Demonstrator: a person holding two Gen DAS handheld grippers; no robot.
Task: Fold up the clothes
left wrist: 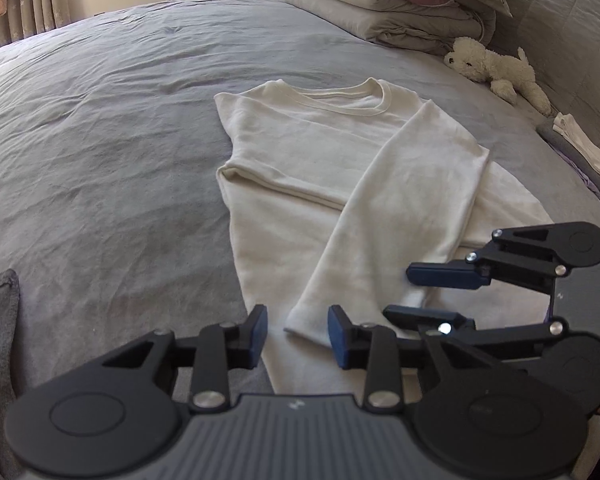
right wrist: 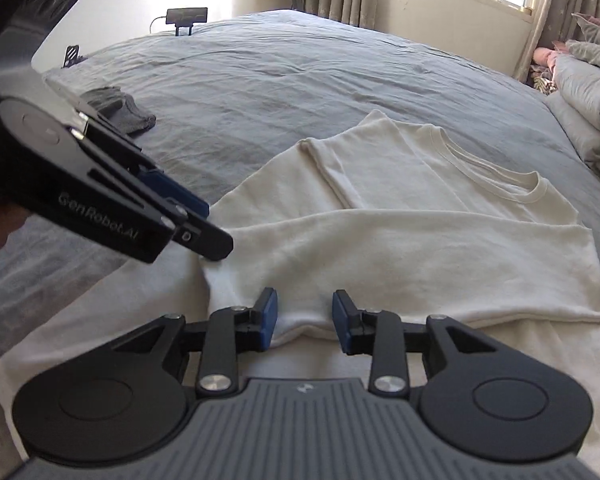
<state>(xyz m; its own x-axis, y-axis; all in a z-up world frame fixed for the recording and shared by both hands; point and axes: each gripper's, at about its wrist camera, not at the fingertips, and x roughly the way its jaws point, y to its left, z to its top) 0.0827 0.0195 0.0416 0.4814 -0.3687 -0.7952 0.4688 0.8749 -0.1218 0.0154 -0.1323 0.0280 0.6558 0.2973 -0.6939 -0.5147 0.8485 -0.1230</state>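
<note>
A cream long-sleeved shirt (left wrist: 340, 168) lies flat on the grey bed (left wrist: 100, 140), neck hole at the far end, both sleeves folded across the body. The left gripper (left wrist: 297, 334) hovers low over the near end of the shirt with its fingers (left wrist: 259, 326) spread apart and holding nothing; the cuff of the nearer sleeve (left wrist: 304, 320) lies right between them, a little beyond the tips. The right gripper (left wrist: 414, 292) comes in from the right side of the left one, turned on its side so one finger sits above the other, fingers also apart, their tips over the sleeve just beside the cuff.

In the right wrist view, the right gripper (right wrist: 305, 320) has a raised fold of the shirt (right wrist: 420, 240) lying between its open fingers (right wrist: 269, 314), the cloth touching the tips. The left gripper (right wrist: 208, 236) slants down from the upper left, its tips resting on or just above the shirt beyond the right fingers.

Farther from the fingers lie a folded quilt (left wrist: 400, 4), a white soft toy (left wrist: 496, 68) and a dark grey garment (right wrist: 120, 110).
</note>
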